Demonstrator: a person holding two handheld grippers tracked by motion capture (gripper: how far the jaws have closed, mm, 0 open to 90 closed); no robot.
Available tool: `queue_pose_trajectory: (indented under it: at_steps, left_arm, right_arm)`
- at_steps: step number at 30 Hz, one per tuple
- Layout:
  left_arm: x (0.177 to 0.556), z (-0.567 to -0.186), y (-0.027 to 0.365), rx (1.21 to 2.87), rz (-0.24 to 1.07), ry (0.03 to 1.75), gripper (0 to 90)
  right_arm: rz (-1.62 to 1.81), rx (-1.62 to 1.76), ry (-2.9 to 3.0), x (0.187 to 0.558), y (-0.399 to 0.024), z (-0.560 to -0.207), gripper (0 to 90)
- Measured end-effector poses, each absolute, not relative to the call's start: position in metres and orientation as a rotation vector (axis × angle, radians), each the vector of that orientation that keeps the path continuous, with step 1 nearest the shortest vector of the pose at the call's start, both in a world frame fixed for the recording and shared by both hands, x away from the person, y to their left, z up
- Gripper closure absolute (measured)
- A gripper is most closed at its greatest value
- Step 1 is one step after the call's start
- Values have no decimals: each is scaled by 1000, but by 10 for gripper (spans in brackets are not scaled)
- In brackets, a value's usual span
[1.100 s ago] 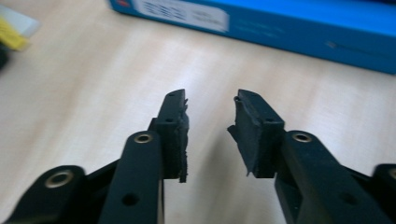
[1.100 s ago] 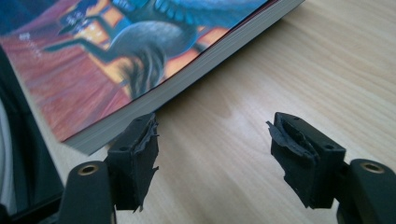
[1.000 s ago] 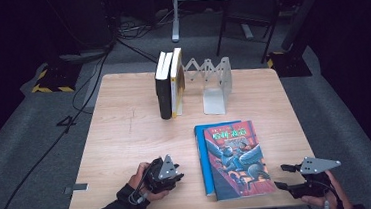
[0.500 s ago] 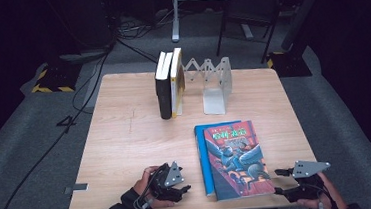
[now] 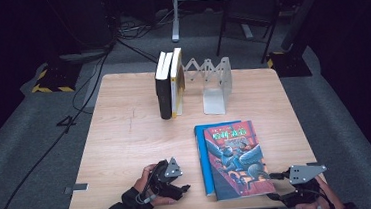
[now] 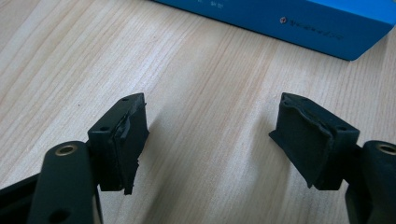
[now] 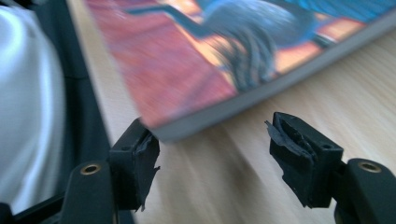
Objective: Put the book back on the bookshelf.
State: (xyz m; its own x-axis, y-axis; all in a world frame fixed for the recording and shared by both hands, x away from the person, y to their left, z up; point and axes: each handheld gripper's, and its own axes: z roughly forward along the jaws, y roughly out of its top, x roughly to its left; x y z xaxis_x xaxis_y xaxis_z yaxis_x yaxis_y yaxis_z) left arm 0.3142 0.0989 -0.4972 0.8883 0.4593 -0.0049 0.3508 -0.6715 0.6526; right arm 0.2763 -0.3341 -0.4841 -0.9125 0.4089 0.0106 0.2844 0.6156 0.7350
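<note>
On the pale, straight-grained wooden table (image 5: 126, 139) a glossy illustrated book (image 5: 238, 158) lay flat atop a blue book (image 5: 202, 153), near the front edge, with the left gripper (image 5: 180, 189) resting just left of the blue spine and the right gripper (image 5: 280, 185) at the stack's front right corner. The left gripper's blocky black rubber pads (image 6: 130, 135) had just been opening and stood apart over bare wood, nothing between them; the right gripper's jaws were also apart, its left pad (image 7: 142, 154) at the cover's corner without clamping it. Farther back, a white zigzag metal book rack (image 5: 211, 80) held a dark book (image 5: 163, 88) and a yellow-edged book (image 5: 176, 80) upright at its left end.
</note>
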Motion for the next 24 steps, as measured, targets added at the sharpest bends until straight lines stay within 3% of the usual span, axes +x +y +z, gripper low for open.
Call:
queue_pose_trajectory:
  at_steps: [13,24]
  left_arm:
    - [317,-498,98,2373,206,562,250]
    - [323,-499,96,2357,198,573,242]
  right_arm:
    - [1296,595,2587,271,-348,-461,314]
    - [1347,640,2523,278,-357,-443,359]
